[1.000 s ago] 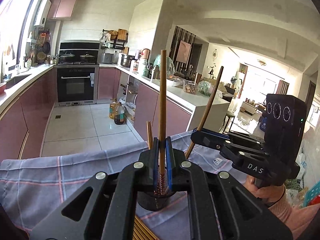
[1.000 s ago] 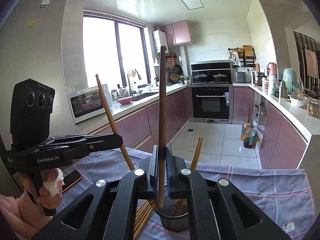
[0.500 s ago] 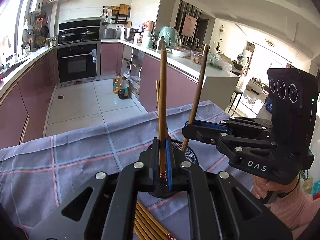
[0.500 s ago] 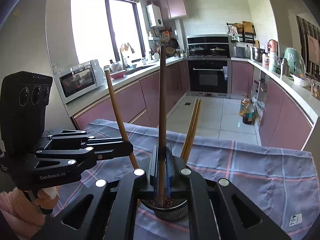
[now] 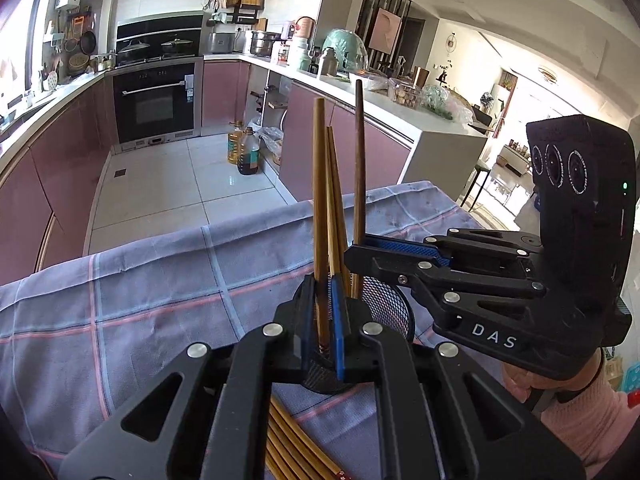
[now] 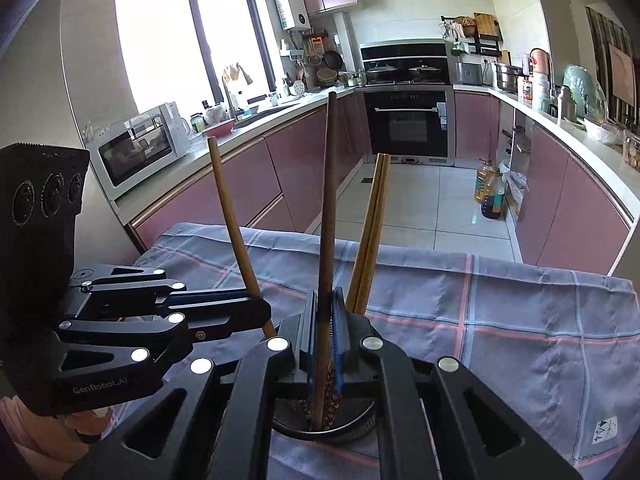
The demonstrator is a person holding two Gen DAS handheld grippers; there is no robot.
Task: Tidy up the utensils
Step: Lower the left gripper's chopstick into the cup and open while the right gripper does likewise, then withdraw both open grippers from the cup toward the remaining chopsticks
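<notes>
A black mesh utensil holder (image 5: pixel 386 312) stands on the checked cloth, with a pair of light chopsticks (image 5: pixel 334 200) leaning in it. My left gripper (image 5: pixel 324 320) is shut on a light brown chopstick (image 5: pixel 319 184), held upright with its lower end over the holder's mouth. From the right, my right gripper (image 5: pixel 354 258) is shut on a dark chopstick (image 5: pixel 359 152) beside it. In the right wrist view the right gripper (image 6: pixel 324 320) holds the dark chopstick (image 6: pixel 329 200) with its patterned tip down inside the holder (image 6: pixel 356 426). The left gripper (image 6: pixel 262 314) holds its light chopstick (image 6: pixel 232 220) at the holder's left.
Several loose chopsticks (image 5: pixel 292 444) lie on the blue-grey checked cloth (image 5: pixel 140 288) just in front of the holder. The table's far edge drops to the tiled kitchen floor (image 5: pixel 168 184). A hand in a pink sleeve (image 5: pixel 576 412) grips the right tool.
Both grippers have come down and tilted toward the holder with their chopsticks still held. The chopsticks' lower ends now reach into the holder's mouth.
</notes>
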